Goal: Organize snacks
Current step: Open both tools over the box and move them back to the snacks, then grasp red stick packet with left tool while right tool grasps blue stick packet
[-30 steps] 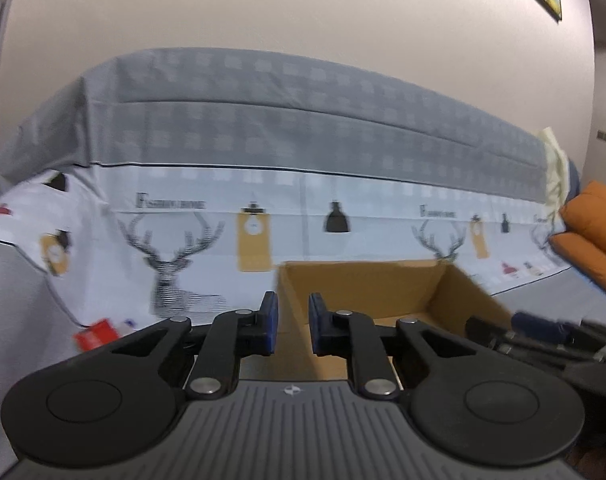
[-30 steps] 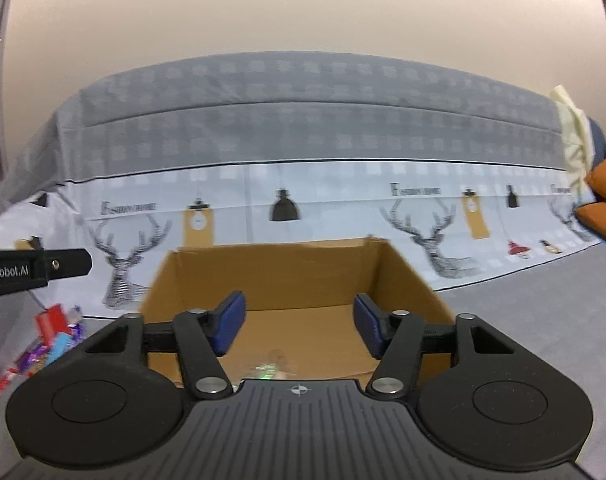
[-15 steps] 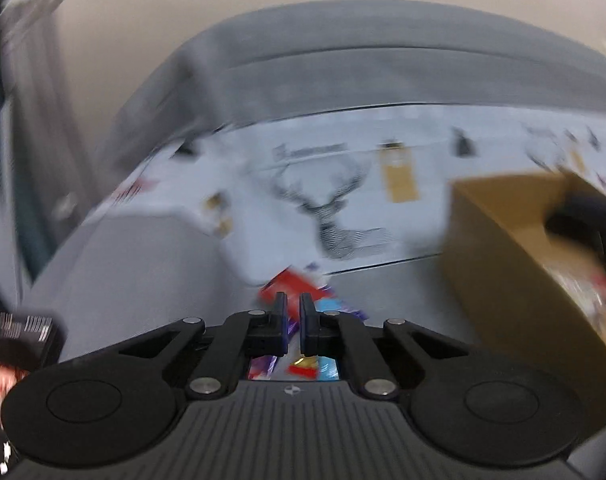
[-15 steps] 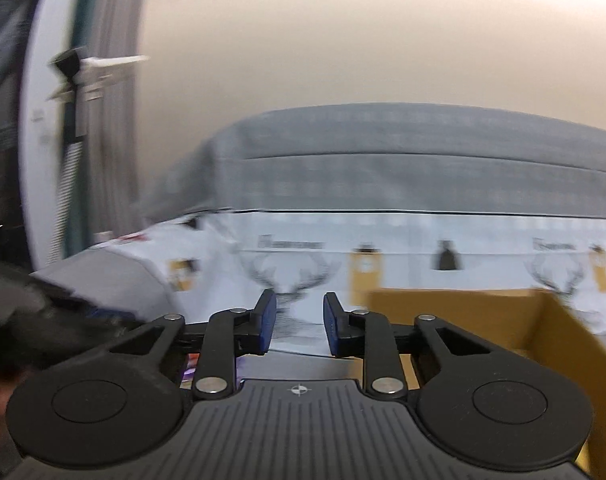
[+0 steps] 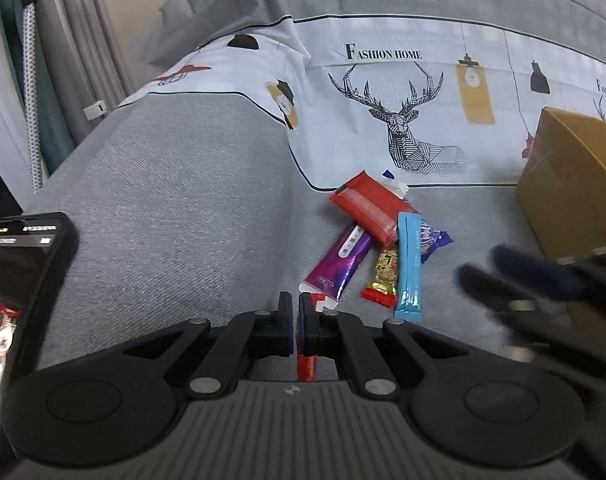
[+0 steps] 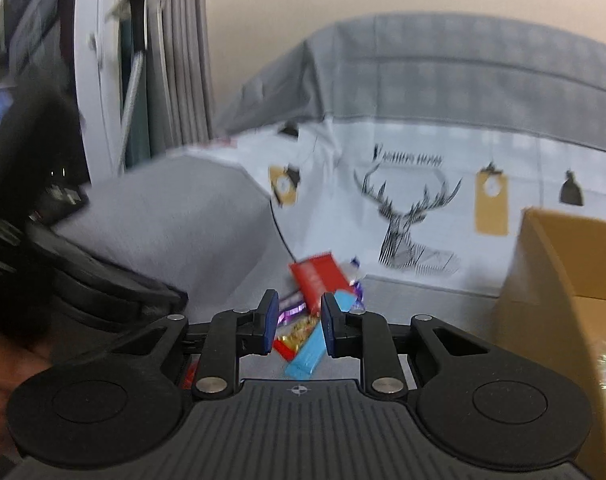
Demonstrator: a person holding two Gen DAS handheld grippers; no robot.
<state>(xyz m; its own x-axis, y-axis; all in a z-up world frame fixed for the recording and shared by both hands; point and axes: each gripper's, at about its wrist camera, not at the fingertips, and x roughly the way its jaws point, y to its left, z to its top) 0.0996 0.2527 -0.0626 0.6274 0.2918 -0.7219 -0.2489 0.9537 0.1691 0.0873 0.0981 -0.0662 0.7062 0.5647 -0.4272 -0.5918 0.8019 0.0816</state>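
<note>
Gray sofa (image 5: pixel 175 208), blurry curtains (image 6: pixel 183 72)

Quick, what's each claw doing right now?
Left claw: closed, nothing clearly gripped.
Right claw: partly open, nothing held.

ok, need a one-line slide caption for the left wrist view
Left gripper, shut, over a pile of snack packets on the grey sofa cover, cardboard box at right.

right tongs (image 5: pixel 515 276) blurred — box (image 5: pixel 575 184) cut off.
</note>
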